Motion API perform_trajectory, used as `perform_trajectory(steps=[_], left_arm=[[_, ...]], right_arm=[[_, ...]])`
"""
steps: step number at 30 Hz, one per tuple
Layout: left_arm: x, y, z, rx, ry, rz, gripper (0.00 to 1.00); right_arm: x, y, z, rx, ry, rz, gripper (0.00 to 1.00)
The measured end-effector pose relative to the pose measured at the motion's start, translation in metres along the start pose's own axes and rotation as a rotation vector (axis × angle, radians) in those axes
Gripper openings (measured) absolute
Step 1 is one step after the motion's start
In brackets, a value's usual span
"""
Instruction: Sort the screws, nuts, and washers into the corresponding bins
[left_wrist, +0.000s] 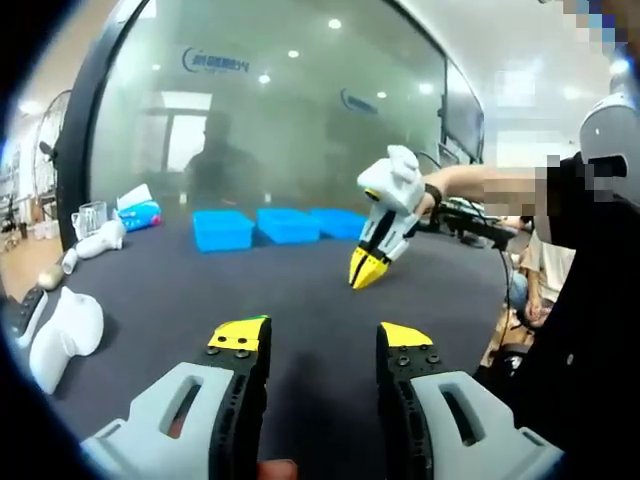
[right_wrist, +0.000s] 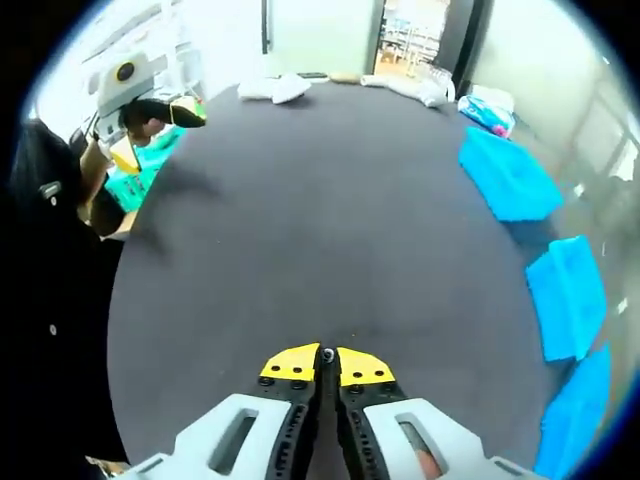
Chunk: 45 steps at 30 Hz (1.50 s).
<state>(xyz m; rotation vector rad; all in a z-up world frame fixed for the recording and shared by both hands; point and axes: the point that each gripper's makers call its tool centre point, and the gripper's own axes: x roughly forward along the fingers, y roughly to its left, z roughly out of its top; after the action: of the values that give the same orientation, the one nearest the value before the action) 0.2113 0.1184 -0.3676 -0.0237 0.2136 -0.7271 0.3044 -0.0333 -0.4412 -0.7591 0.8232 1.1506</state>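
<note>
The right tongs (right_wrist: 328, 366) were pinching a small metal piece (right_wrist: 328, 353), perhaps a nut or washer, above the dark tabletop (right_wrist: 320, 230), well apart from three blue bins (right_wrist: 510, 180) lined along one tabletop edge. The left tongs (left_wrist: 320, 338) hung spread above the tabletop, holding nothing.

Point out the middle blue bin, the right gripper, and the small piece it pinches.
middle blue bin (left_wrist: 287, 224), left gripper view, front wall
right gripper (right_wrist: 328, 362), right gripper view, between the yellow tips
small piece (right_wrist: 328, 353), right gripper view, its top
</note>
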Motion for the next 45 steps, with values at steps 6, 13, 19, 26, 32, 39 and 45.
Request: perform_trajectory(steps=[6,13,19,26,32,39,45], left_arm=[[0.002,-0.002,0.003,0.005,-0.004,-0.004,0.41],[0.005,-0.006,0.006,0.012,-0.004,-0.014,0.41],[0.004,-0.007,0.007,0.013,-0.005,-0.014,0.41],[0.005,-0.008,0.008,0.013,-0.005,-0.017,0.41],[0.002,-0.006,0.006,0.011,-0.005,-0.014,0.41],[0.002,-0.005,0.005,0.004,-0.008,-0.015,0.41],[0.0,-0.002,0.004,-0.002,-0.009,-0.01,0.41]], right_arm=[[-0.004,-0.002,0.001,0.027,-0.037,-0.019,0.0],[-0.003,-0.003,-0.004,0.055,-0.07,-0.026,0.0],[-0.01,-0.007,-0.005,0.067,-0.091,-0.037,0.0],[-0.009,-0.001,-0.003,0.036,-0.096,-0.019,0.04],[-0.004,0.005,-0.002,0.008,-0.069,0.008,0.12],[-0.002,0.003,-0.001,0.011,-0.043,0.028,0.11],[-0.001,0.003,-0.002,0.036,-0.031,0.037,0.09]])
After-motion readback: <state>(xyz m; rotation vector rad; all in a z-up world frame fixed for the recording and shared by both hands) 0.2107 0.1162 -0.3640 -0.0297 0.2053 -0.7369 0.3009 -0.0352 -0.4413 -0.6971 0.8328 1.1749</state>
